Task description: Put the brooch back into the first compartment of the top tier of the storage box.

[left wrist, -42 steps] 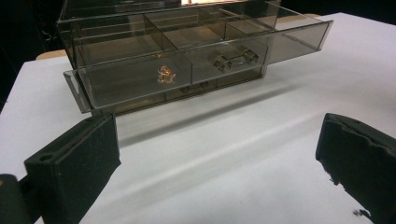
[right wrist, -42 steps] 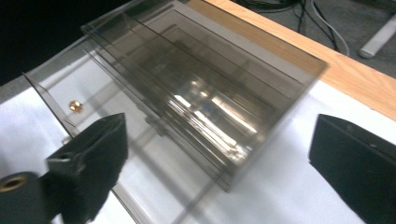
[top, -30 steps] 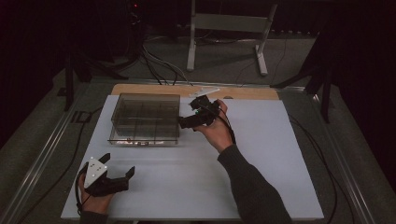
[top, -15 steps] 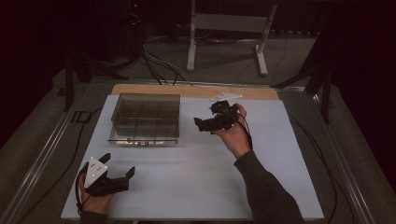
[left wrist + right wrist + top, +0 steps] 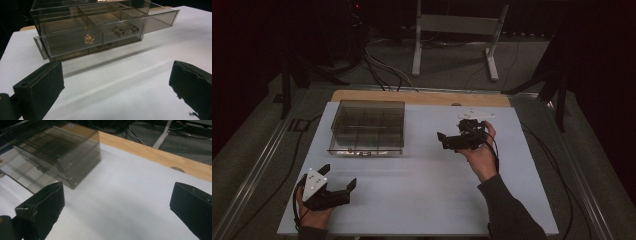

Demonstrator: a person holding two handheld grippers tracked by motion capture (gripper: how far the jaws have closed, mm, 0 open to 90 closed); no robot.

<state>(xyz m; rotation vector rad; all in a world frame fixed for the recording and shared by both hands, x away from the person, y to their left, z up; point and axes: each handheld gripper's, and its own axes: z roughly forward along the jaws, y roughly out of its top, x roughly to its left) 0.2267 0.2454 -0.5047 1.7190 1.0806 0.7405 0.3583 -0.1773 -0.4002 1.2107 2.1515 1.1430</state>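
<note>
Both grippers' jaws are spread: left gripper (image 5: 337, 187) low near the table edge, right gripper (image 5: 447, 141) raised beside the drawer box (image 5: 368, 127).

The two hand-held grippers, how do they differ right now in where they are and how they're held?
The left hand-held gripper sits low at the near left corner of the white table, while the right hand-held gripper is farther out, right of the smoked clear drawer box. The left one points away from the person toward the box front; the right one points leftward at the box's side. Both are open and hold nothing.
</note>
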